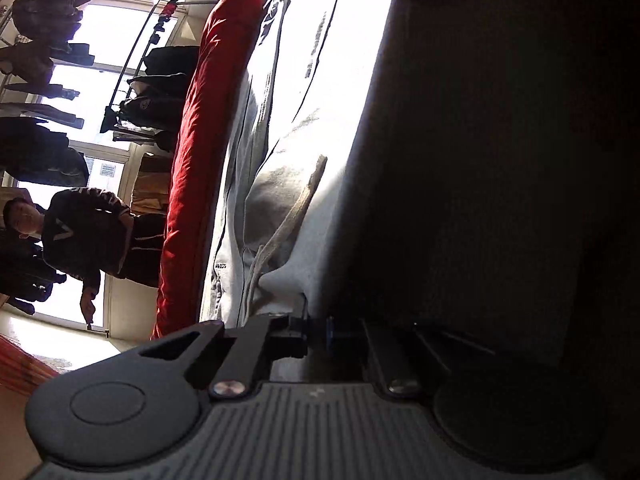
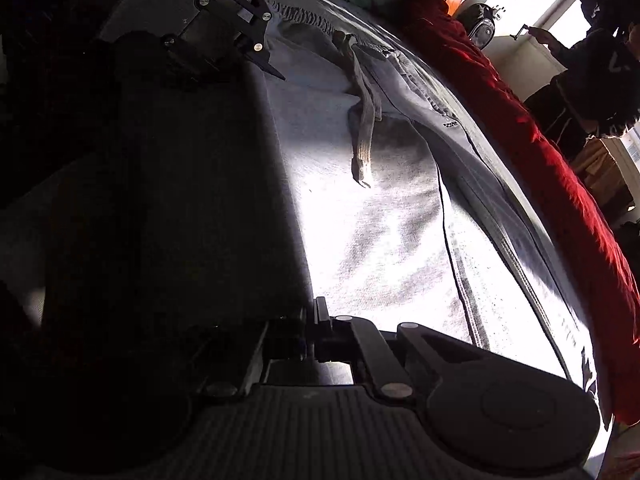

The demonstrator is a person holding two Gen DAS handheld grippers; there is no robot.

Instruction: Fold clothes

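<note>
Grey sweatpants (image 2: pixel 392 240) lie flat across the middle of both views, drawstring (image 2: pixel 362 120) loose on the waist, a red blanket (image 2: pixel 520 140) along their far edge. Both claws are clenched on the pants' near edge: left gripper (image 1: pixel 306 324) low in its frame, right gripper (image 2: pixel 310 340) likewise. 1 person (image 1: pixel 92 232) stands at the window, left in the left view.

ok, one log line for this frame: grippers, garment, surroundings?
left gripper: shut on sweatpants waist edge | right gripper: shut on sweatpants edge | drawstring: loose on top | red cloth: beside
</note>
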